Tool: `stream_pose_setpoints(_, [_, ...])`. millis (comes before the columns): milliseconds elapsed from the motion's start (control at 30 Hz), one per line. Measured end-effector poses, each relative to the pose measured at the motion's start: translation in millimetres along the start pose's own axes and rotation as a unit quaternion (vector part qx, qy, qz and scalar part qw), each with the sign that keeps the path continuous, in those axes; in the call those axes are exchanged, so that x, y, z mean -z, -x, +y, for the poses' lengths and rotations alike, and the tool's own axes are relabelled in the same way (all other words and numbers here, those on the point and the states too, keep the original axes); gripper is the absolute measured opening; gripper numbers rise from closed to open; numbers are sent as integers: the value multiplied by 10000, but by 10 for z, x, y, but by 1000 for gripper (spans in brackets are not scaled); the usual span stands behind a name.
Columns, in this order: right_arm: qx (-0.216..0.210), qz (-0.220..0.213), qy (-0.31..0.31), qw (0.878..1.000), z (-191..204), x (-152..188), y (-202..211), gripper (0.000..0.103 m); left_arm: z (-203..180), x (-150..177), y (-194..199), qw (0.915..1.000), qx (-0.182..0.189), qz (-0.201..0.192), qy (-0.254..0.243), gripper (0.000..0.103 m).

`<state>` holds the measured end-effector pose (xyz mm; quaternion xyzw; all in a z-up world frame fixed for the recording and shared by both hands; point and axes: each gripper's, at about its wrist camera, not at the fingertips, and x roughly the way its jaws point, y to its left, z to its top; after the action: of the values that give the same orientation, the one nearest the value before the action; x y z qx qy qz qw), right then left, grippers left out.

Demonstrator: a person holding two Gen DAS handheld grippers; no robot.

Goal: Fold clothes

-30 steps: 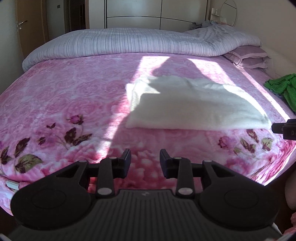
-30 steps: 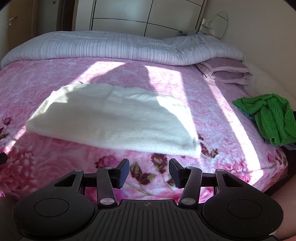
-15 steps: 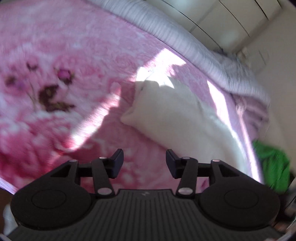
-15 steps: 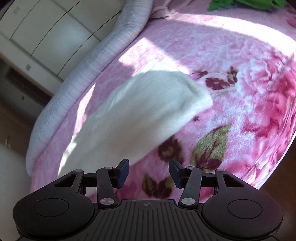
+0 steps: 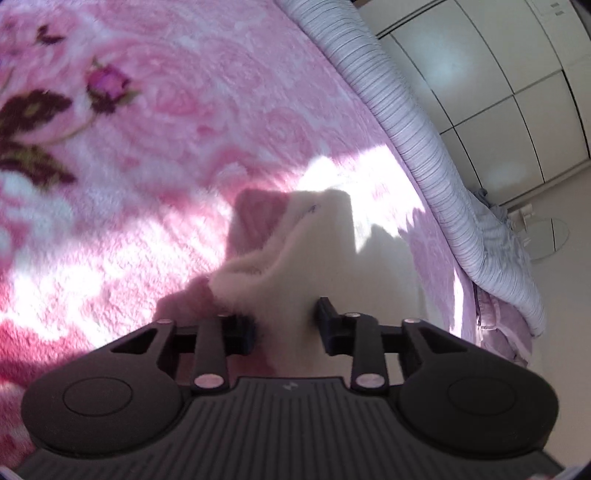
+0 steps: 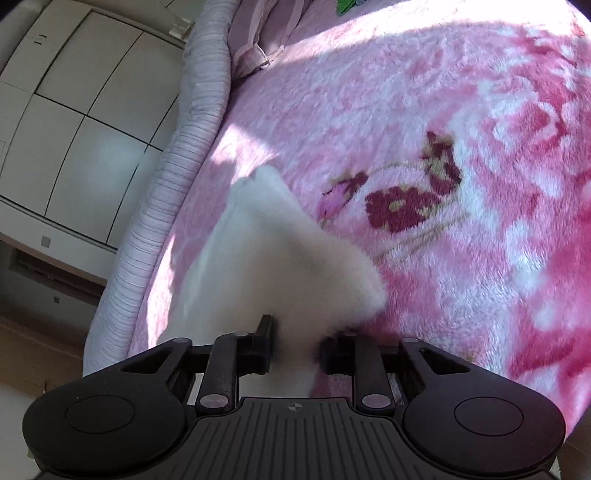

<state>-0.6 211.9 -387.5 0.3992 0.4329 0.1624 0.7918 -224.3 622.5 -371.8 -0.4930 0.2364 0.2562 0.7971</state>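
A white fluffy folded garment [image 5: 325, 251] lies on the pink floral blanket [image 5: 166, 122]. My left gripper [image 5: 286, 326] is low at the garment's left end. Its fingers have narrowed onto the fuzzy layered corner, which fills the gap at the tips. In the right wrist view the same garment [image 6: 266, 266] runs away from me across the blanket [image 6: 461, 110]. My right gripper [image 6: 297, 339] is at its right end, fingers pinched in on the thick edge. The cloth hides the inner pads of both grippers.
A rolled lilac striped duvet [image 5: 424, 147] [image 6: 173, 184] borders the far side of the bed, with white wardrobe doors [image 5: 480, 74] [image 6: 74, 96] behind it. Lilac pillows [image 6: 255, 40] and a sliver of a green garment [image 6: 347, 5] lie at the head end.
Both grippers dropped from above the bed down to the garment's two ends, tilting outward. Their fingers, wide apart half a second ago, have narrowed onto the cloth.
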Motion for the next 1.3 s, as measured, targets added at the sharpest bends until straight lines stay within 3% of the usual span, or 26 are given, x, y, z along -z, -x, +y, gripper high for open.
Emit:
stream_pose_setpoints(100, [-94, 71, -42, 9999, -6, -37, 32, 13, -79, 55, 116, 9986, -34, -180, -501, 15])
stream_pose_setpoints(233, [-139, 98, 309, 9994, 98, -29, 266, 11, -106, 137, 361, 9968, 8, -166, -783, 14])
stream_pose_setpoints(400, [-84, 369, 255, 9990, -50, -36, 634, 12, 74, 351, 779, 9932, 150, 368, -1092, 15])
stream_pose_setpoints(500, [90, 532, 200, 9983, -253, -25, 746, 13, 176, 490, 969, 9842, -30, 693, -1627, 17])
stream_pose_setpoints(567, [128, 553, 104, 9983, -354, -16, 782, 23, 60, 540, 1135, 9674, -193, 670, -2433, 17])
stream_pose_setpoints(633, [91, 503, 73, 9987, -355, -25, 834, 32, -140, 618, 1293, 9402, -200, 575, -3351, 14])
stream_pose_setpoints(700, [55, 454, 50, 9989, -351, -32, 879, 35, -392, 739, 1346, 9075, -32, 459, -4175, 14])
stream_pose_setpoints(800, [20, 409, 99, 9991, -302, -19, 868, 36, -747, 957, 1138, 8726, 432, 528, -4836, 14])
stream_pose_setpoints(933, [45, 441, -81, 9990, -335, 8, 820, 36, -1151, 1352, 755, 8420, 1018, 912, -5218, 14])
stream_pose_setpoints(1200, [63, 445, -33, 9990, -373, 17, 825, 36, -1330, 1863, 207, 7858, 989, 1201, -5986, 15])
stream_pose_setpoints(1300, [16, 409, -37, 9992, -370, 16, 785, 37, -1371, 1854, 171, 7832, 964, 1309, -6001, 15])
